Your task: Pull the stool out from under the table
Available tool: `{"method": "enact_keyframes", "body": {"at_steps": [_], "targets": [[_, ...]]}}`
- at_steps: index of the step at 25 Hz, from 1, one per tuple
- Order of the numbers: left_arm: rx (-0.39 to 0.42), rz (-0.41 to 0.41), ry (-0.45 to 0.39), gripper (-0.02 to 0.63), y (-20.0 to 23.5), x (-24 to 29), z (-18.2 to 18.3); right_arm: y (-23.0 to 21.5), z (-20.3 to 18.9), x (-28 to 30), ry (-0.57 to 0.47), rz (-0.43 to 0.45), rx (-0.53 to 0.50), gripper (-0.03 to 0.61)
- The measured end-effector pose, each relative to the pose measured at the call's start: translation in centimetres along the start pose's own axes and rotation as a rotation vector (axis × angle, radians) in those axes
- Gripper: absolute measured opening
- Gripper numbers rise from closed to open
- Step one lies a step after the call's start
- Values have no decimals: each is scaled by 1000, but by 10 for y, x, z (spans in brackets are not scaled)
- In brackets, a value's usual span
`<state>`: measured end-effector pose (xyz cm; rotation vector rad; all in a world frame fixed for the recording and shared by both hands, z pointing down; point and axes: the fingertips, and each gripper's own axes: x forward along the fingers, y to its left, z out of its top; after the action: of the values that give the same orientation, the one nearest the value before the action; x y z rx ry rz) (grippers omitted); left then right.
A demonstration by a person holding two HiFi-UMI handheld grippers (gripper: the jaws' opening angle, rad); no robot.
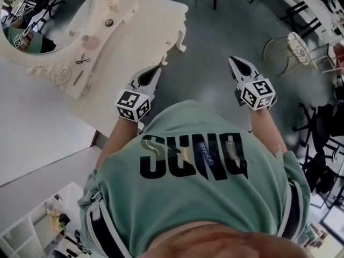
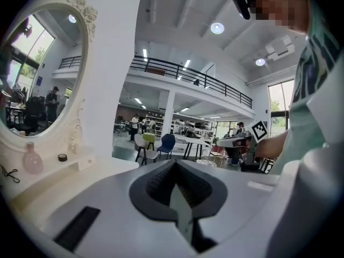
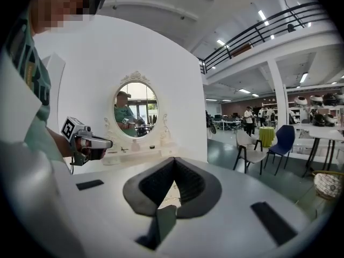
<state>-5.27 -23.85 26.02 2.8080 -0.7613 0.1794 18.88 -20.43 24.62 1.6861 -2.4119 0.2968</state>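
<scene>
Head view: the lower frame is filled by the person's torso, and the space under the table (image 1: 148,15) is hidden by its top. The left gripper (image 1: 156,70) and right gripper (image 1: 235,62) are held over bare floor. The stool (image 1: 299,47) is seen at upper right, well apart from the table.

Left gripper view: the jaws are pressed together on nothing. The mirror (image 2: 37,74) is cut off at the left.

Right gripper view: the jaws are likewise closed and empty. The stool (image 3: 328,184) is clipped at the edge.
</scene>
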Motion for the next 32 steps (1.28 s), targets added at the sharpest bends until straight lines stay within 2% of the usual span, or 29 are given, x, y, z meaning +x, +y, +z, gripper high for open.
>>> {"method": "enact_keyframes", "body": {"at_steps": [4,6,10,15,25,32], "targets": [[-9,174,-26,-2,8,26,6,-39,8,36,0,161,-73,-6],[-41,253,-51,-2,4,43,9,-60,9,47,10,230,-101,-6],[-65,332,-90,-2,-9,71,20,-93,24,71,3,314,-120,-6],[-55,350,-114,-2,-9,77,26,-96,32,91,-23,357,-116,-6],[-39,322,-73,-2,15,43,17,-57,20,105,-17,316,-106,-6],[-44,348,-93,-2,23,32,14,-40,20,115,-19,347,-110,9]]}}
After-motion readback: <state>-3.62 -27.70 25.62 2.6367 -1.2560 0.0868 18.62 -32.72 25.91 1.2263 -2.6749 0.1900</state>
